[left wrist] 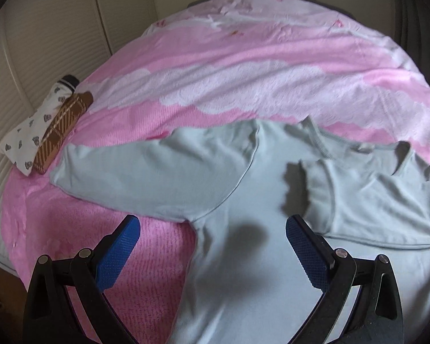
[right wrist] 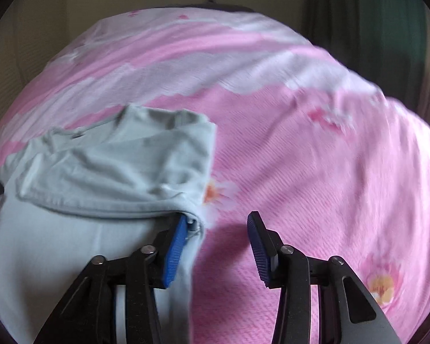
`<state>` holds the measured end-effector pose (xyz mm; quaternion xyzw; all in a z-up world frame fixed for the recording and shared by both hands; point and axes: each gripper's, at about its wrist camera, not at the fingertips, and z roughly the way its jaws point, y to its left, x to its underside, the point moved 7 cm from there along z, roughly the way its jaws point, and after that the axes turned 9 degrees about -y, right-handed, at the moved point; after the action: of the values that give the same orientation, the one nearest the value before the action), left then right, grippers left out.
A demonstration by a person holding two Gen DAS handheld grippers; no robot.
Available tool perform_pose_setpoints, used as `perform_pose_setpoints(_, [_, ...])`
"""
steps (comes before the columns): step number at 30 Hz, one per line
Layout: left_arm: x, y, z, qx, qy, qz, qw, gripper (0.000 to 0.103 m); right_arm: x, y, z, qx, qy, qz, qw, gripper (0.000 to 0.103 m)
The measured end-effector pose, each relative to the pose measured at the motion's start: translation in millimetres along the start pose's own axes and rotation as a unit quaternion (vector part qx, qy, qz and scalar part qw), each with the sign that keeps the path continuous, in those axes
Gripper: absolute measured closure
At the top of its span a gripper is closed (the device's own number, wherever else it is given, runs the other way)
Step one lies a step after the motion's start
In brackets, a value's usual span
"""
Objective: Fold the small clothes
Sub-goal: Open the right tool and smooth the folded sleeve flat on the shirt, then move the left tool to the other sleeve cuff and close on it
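Note:
A pale blue long-sleeved top point(left wrist: 243, 200) lies flat on the pink bed cover point(left wrist: 229, 66). Its left sleeve point(left wrist: 146, 172) stretches out to the left. Its right sleeve point(left wrist: 372, 200) is folded in over the body. My left gripper point(left wrist: 212, 229) is open and empty, hovering over the body near the left armpit. In the right wrist view the folded sleeve point(right wrist: 114, 166) lies on the top at the left. My right gripper point(right wrist: 218, 223) is open at the top's right edge, its left finger point(right wrist: 176, 246) against the fold, holding nothing.
Two folded garments, a white printed one point(left wrist: 28, 140) and a brown plaid one point(left wrist: 63, 129), lie at the bed's left edge. A cream wall panel point(left wrist: 43, 43) stands behind them. A dark curtain point(right wrist: 387, 28) hangs at the far right.

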<state>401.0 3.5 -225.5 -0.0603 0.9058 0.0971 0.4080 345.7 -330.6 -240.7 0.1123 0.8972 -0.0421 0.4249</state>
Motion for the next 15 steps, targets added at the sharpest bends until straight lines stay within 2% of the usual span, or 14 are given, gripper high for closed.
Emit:
perform_pose_setpoints(5, [12.1, 4.5, 6.6, -0.001, 0.016, -0.011, 0.9998, 0.0, 7.9, 1.6, -8.2, 0.013, -0.001, -0.013, 1.0, 0.053])
perform_pose_setpoints(10, [9.7, 16.2, -9.9, 0.002, -0.004, -0.009, 1.0, 0.0, 3.4, 5.4, -39.3, 0.008, -0.022, 0.003, 1.0, 0.053])
perform_pose_setpoints(13, [6.1, 39.7, -19.5, 0.002, -0.015, -0.023, 0.9996, 0.0, -5.1, 19.5, -58.9, -0.014, -0.042, 0.018, 0.999, 0.052])
perform_pose_setpoints(15, [2.9, 60.8, -24.1, 0.0, -0.023, -0.032, 0.9992, 0.0, -9.7, 44.4, -70.7, -0.039, -0.054, 0.017, 0.998, 0.046])
